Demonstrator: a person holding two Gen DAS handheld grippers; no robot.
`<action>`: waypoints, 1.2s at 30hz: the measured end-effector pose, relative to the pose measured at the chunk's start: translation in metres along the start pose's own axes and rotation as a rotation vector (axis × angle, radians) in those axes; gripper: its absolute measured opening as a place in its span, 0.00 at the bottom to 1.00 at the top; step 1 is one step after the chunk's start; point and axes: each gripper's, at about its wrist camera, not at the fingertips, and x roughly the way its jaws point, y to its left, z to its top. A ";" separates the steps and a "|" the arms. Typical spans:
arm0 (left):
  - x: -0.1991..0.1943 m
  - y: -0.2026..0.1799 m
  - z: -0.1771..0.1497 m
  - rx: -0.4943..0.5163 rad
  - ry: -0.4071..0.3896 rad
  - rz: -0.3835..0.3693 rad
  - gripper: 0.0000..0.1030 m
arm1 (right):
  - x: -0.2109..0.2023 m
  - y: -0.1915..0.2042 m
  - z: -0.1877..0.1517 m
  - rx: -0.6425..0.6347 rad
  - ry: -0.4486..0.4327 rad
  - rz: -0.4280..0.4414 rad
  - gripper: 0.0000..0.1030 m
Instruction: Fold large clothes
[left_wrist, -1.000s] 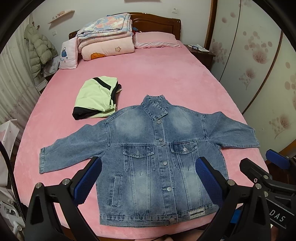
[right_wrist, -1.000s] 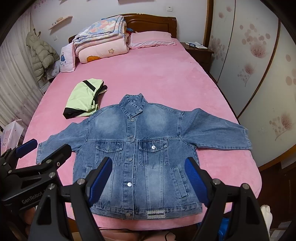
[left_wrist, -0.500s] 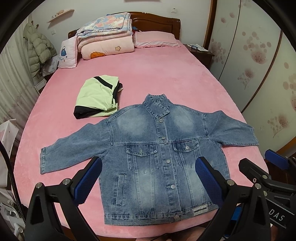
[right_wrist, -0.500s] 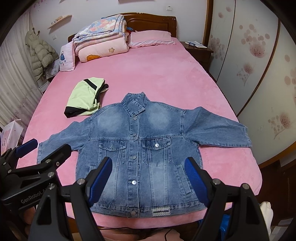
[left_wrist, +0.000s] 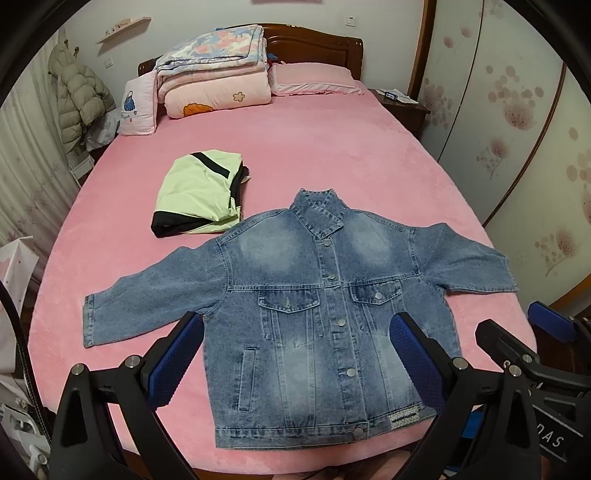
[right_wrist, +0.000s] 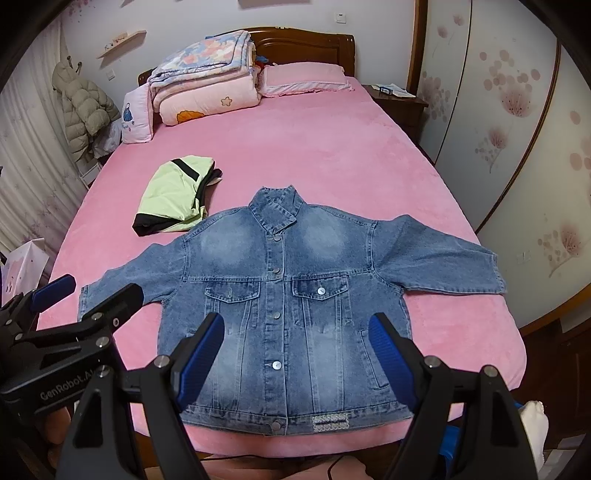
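Observation:
A blue denim jacket (left_wrist: 310, 306) lies flat, front up and buttoned, near the foot of the pink bed (left_wrist: 314, 147), sleeves spread to both sides. It also shows in the right wrist view (right_wrist: 291, 291). My left gripper (left_wrist: 295, 354) is open and empty, held above the jacket's lower half. My right gripper (right_wrist: 295, 354) is open and empty, above the jacket's hem area. Each gripper shows at the edge of the other's view: the right gripper (left_wrist: 535, 354) and the left gripper (right_wrist: 70, 317).
A folded green garment with black trim (left_wrist: 199, 195) lies on the bed just beyond the jacket's left shoulder. Stacked quilts (left_wrist: 214, 85) and a pillow (left_wrist: 314, 79) sit at the headboard. A nightstand (left_wrist: 402, 107) and wardrobe doors (left_wrist: 517, 129) stand on the right.
Both grippers have drifted slightly, so the jacket sits a little lower and more to the right in view. The jacket has not moved and both grippers stay open.

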 end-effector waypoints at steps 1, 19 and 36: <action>0.000 0.001 0.000 -0.001 -0.002 -0.004 0.97 | -0.001 0.000 0.000 0.000 -0.004 -0.001 0.79; -0.013 0.003 0.003 0.012 -0.053 -0.002 0.97 | -0.010 0.003 -0.002 0.016 -0.038 -0.012 0.79; -0.015 -0.004 0.008 0.034 -0.062 -0.001 0.97 | -0.015 0.001 -0.002 0.024 -0.053 -0.012 0.79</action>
